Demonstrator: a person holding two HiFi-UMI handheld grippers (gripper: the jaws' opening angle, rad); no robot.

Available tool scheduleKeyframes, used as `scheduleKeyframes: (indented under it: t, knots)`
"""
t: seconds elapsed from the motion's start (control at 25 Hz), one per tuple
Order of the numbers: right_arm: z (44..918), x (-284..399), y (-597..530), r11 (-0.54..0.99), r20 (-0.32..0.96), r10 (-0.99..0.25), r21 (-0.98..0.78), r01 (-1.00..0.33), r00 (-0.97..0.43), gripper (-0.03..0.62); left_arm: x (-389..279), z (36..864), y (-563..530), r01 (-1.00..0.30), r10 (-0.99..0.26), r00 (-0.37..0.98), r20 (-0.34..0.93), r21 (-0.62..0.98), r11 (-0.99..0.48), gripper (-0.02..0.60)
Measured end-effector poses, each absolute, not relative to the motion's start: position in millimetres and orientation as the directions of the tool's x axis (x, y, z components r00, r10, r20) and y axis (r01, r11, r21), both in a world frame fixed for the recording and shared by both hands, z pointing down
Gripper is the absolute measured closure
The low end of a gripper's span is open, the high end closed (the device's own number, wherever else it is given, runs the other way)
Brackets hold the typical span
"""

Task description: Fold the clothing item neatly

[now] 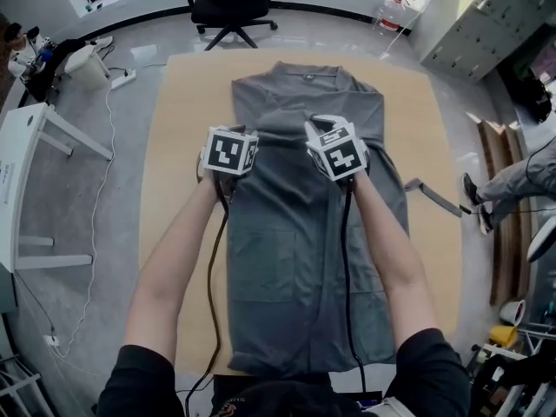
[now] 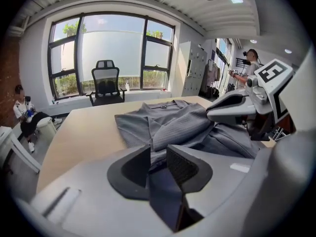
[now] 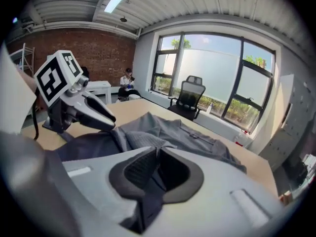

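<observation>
A grey shirt (image 1: pixel 304 233) lies lengthwise on the wooden table (image 1: pixel 182 146), collar at the far end, its upper part bunched into folds. My left gripper (image 1: pixel 228 137) hovers over the shirt's left side and my right gripper (image 1: pixel 323 129) over its middle, side by side. In the left gripper view my left gripper (image 2: pixel 158 152) is shut on a fold of the shirt (image 2: pixel 163 120), with cloth hanging down between the pads. In the right gripper view my right gripper (image 3: pixel 157 154) is shut tight on another fold of the shirt (image 3: pixel 182 132).
A black office chair (image 1: pixel 230 3) stands beyond the table's far end. A white side table (image 1: pixel 26 146) is on the left, and grey cabinets (image 1: pixel 504 16) are at the back right. A person's leg (image 1: pixel 521 181) shows at the right. A narrow strip of cloth (image 1: pixel 434 196) trails toward the table's right edge.
</observation>
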State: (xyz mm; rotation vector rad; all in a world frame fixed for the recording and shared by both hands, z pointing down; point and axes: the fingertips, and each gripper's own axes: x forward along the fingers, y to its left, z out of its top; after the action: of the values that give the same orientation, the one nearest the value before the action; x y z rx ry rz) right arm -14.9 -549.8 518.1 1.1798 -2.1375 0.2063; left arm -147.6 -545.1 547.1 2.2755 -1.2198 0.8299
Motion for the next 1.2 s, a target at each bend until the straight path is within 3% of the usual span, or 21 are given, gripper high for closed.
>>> scheduleKeyframes:
  t: [0.12,0.32,0.8,0.96,1.2]
  knots:
    - [541.0,-13.5,-535.7,0.647,0.697,-0.594,0.117,-0.753,-0.403,0.562,-141.0,555.4,-545.1,-0.855,-0.58,0.422,0.697,0.093,-0.51,0.471]
    - [554.1,-8.8,-508.7,0.719,0.729,-0.47,-0.011,-0.695,-0.497,0.496,-136.2,562.9,-547.5,-0.858,-0.572,0.392,0.721,0.063,-0.509,0.471]
    - [520.4,34.8,-575.9,0.65,0.663,-0.585,0.037,-0.759,-0.468,0.497,-124.5,559.6,-561.4,-0.868,-0.586,0.374,0.719,0.049,-0.494,0.472]
    - [532.4,22.5,-610.0,0.67,0.67,-0.556,0.009,-0.742,-0.493,0.497,-119.1,560.1,-568.9,-0.868,-0.589,0.38,0.713,0.056,-0.493,0.472]
    - [570.9,2.7,-630.3,0.729,0.733,-0.407,-0.099,-0.678,-0.545,0.479,-113.4,571.7,-566.9,-0.867,-0.579,0.378,0.723,0.057,-0.494,0.472]
